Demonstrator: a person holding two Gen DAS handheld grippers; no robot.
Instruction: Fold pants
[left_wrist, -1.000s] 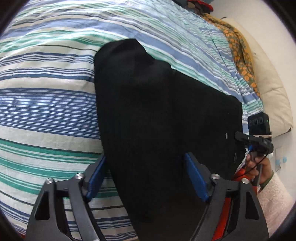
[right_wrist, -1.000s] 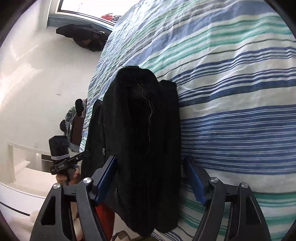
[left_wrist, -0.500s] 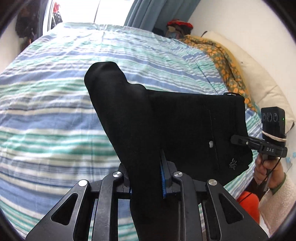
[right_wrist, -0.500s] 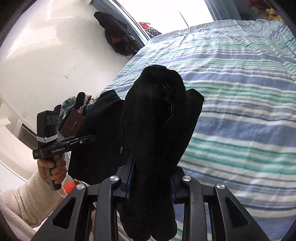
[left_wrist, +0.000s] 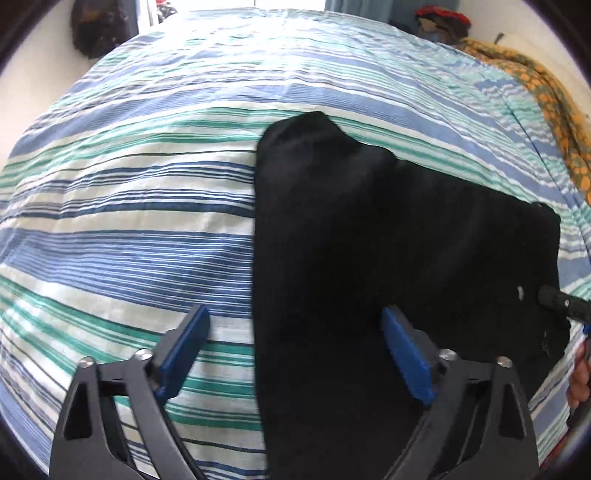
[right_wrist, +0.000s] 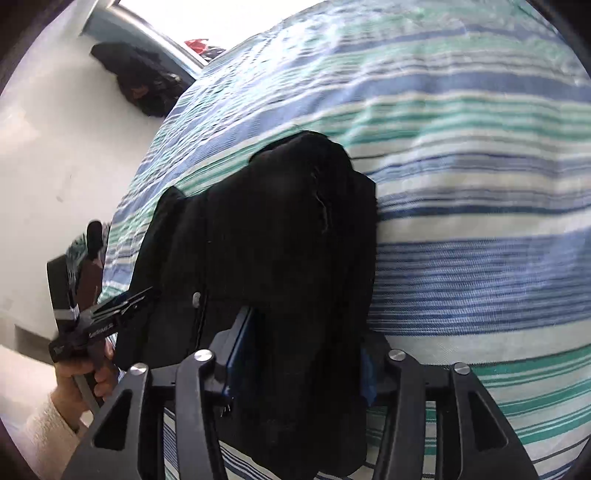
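1. The left gripper (left_wrist: 295, 354) stands wide open, its blue pads (left_wrist: 184, 349) well apart. One pad hangs over the striped bedspread (left_wrist: 129, 206), the other over dark cloth. It holds nothing.

2. The black pants (left_wrist: 369, 258) lie on the bedspread as a folded bundle. A thicker doubled part runs up toward a rounded end, and a flatter panel spreads to the right. A small pale button (left_wrist: 520, 292) shows near that panel's right edge.

3. The right gripper (right_wrist: 299, 354) has its jaws drawn in on a thick fold of the pants (right_wrist: 280, 236), the cloth bunched between the pads and hanging past them. From its own camera the grip looks firm, though the pad faces are mostly hidden by cloth.

4. As a judgement: the fold is partly done. The legs look already doubled into layers, but the bundle is uneven, with one end humped and the waist panel not yet covered.

5. What seems left: lay the gripped fold down flat, let go, and square the stack, perhaps with one more fold across.
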